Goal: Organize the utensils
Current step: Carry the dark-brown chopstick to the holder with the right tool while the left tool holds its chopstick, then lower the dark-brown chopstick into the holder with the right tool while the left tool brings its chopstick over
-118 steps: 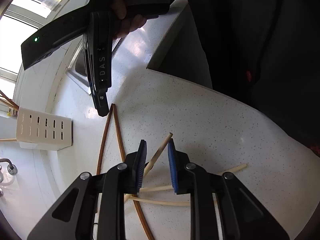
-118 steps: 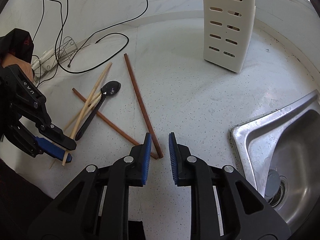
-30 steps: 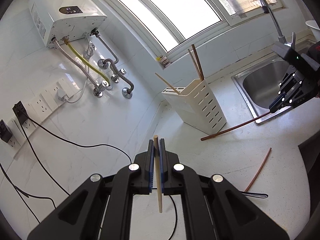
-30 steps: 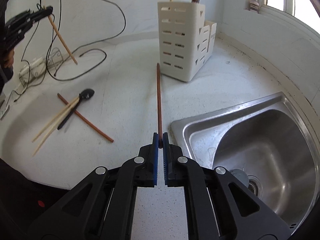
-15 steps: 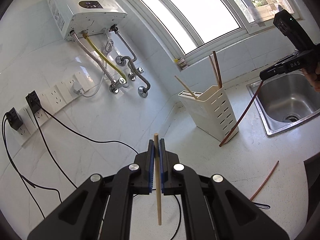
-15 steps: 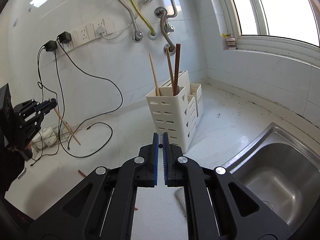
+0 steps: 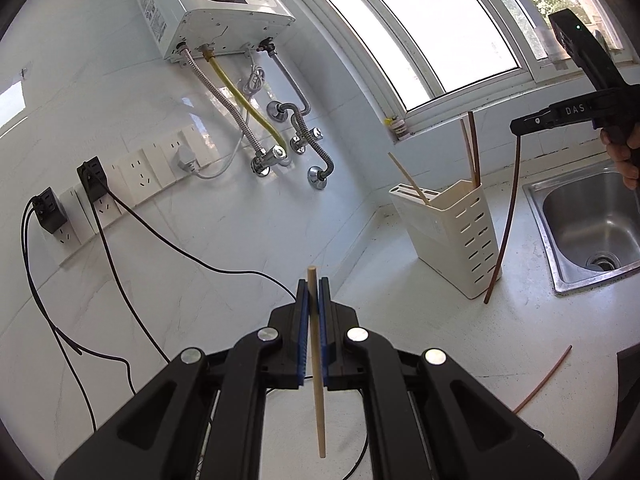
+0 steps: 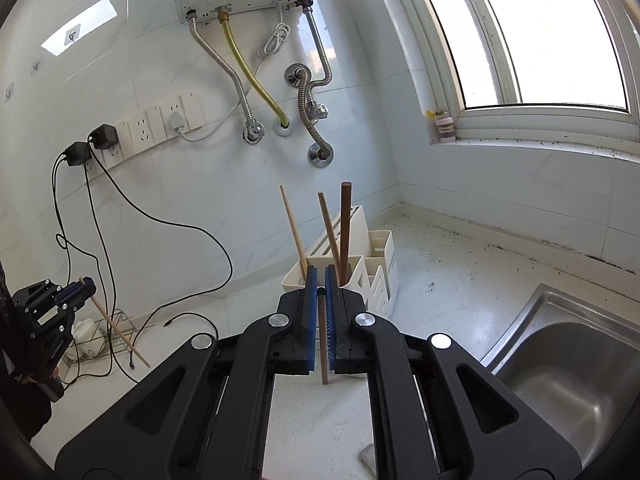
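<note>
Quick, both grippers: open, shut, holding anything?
Left gripper: shut on a pale chopstick.
Right gripper: shut on a dark brown chopstick, hanging beside the white holder.

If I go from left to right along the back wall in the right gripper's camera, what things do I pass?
Black plugs → white sockets → yellow hose → window.

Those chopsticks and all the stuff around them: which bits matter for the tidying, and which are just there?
Part of the job:
- pale wooden chopstick in left gripper
- dark brown chopstick in right gripper
- cream slotted utensil holder

Just there:
- black cables
- steel sink
- white water heater
</note>
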Demonstrator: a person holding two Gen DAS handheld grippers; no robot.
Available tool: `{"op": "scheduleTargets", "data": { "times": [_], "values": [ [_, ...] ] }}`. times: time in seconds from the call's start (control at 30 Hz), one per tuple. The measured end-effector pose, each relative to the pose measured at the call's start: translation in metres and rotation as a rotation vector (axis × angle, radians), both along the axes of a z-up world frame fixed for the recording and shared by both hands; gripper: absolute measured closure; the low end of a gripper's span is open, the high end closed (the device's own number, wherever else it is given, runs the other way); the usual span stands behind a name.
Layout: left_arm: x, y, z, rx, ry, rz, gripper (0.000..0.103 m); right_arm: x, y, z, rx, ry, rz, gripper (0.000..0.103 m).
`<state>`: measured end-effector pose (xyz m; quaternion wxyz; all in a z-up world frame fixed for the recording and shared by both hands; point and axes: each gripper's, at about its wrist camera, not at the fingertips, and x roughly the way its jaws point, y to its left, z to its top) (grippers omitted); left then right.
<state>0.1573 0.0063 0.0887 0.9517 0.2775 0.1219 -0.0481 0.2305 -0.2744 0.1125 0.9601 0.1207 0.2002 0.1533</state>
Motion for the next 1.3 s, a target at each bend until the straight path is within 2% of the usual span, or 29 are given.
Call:
{"op": "scheduleTargets", "data": {
  "times": [0.23,0.37,0.5,0.8,1.13,1.3],
  "values": [
    [0.009,0.007,0.011,-0.019,-0.002,0.046,0.098,0.007,0.01,0.005,-0.049,0.001,0.03,0.099],
    [0.018,0.016,0.023,-0.054,-0.01,0.093,0.098,0.01,0.015,0.011,-0.082,-0.01,0.041,0.099],
    [0.021,0.023,0.04,-0.108,-0.029,0.099,0.098,0.011,0.02,0.023,-0.124,-0.028,0.065,0.099],
    [0.028,0.015,0.082,-0.264,-0.042,0.01,0.098,0.005,0.028,0.057,-0.177,-0.077,0.132,0.099],
    [0.06,-0.019,0.123,-0.498,-0.043,-0.171,0.099,0.004,0.026,0.119,-0.153,-0.231,0.123,0.099],
    [0.085,-0.045,0.131,-0.585,-0.02,-0.256,0.099,0.011,0.026,0.15,-0.144,-0.315,0.111,0.099]
  ]
}}
